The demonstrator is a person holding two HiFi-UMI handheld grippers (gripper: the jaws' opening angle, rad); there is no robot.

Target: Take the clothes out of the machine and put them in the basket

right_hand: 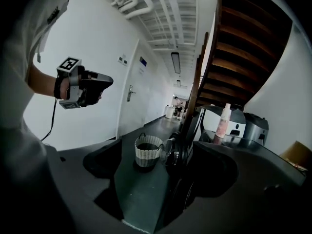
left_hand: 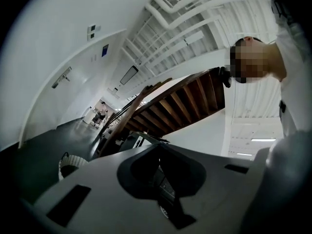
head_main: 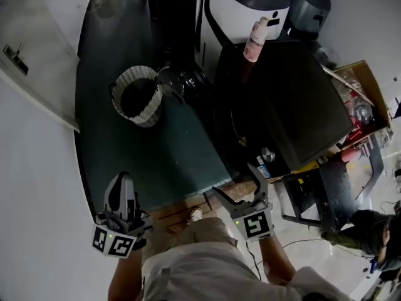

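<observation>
1. The right gripper (head_main: 233, 179) gapes wide and is empty; the left gripper (head_main: 122, 179) has its jaws together and holds nothing.
2. The machine (head_main: 294, 105) has its door (head_main: 177, 80) open. No clothes show, and the basket's inside is too dark to judge progress.
3. The basket (head_main: 150, 110) is well ahead of the right gripper, slightly left. It stands upright, mouth up, axis vertical.
</observation>
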